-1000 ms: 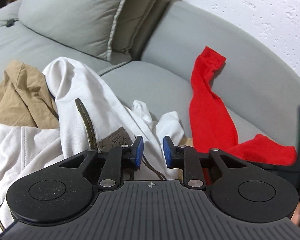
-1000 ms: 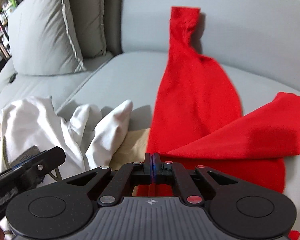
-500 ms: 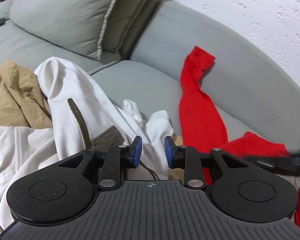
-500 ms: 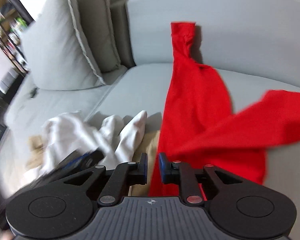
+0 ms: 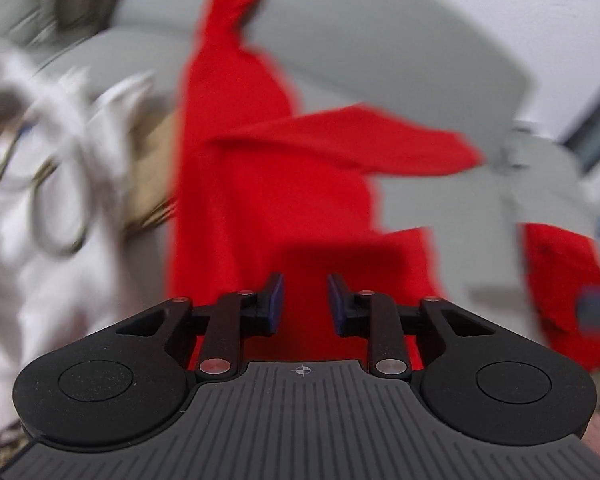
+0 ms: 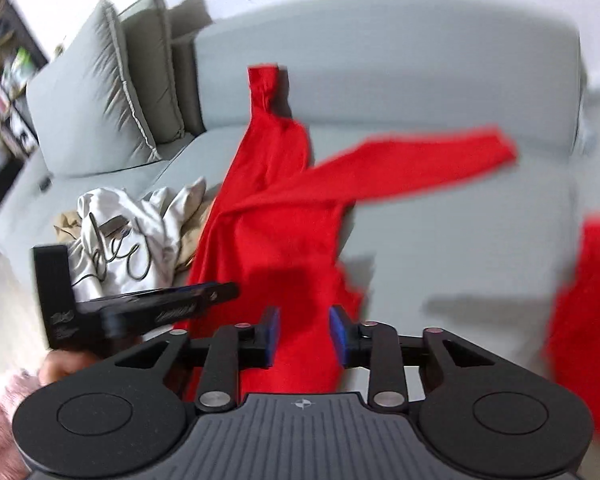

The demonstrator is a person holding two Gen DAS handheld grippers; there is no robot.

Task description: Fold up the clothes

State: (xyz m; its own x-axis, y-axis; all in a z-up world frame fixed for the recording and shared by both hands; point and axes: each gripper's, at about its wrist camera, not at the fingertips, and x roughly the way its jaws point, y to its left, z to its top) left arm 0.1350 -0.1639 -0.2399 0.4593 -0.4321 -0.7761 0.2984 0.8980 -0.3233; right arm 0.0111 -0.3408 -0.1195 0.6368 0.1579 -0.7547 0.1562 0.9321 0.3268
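A: Since a second ago we have swung the left gripper (image 5: 302,300) off the white clothing (image 5: 52,208) and over the red garment (image 5: 268,184); the right gripper (image 6: 303,334) has let go of the red cloth and pulled back, so more of the sofa (image 6: 440,92) shows now.

B: How do our jaws stand?

A: The right jaws, pressed together a second ago, have just been opening; they stand apart with a clear gap and nothing is pinched in it, only red cloth seen below. The left jaws have just been closing a little, yet they are spread too, with nothing between them.

B: And where does the red garment lie?

A: It lies on the grey seat of the sofa. One sleeve runs to the far side and up against the backrest; the other reaches to the right across the seat. Its body lies near, under both grippers. Another piece of red cloth (image 6: 584,320) shows at the right edge; we cannot tell whether it belongs to the same garment.

B: What is to the left?

A: The white clothing is heaped just left of the red garment, with tan clothing (image 6: 66,224) beside it. The grey cushions (image 6: 100,104) lean at the far left. In the right wrist view, our left gripper (image 6: 220,292) points in from the left over the near edge of the red cloth.
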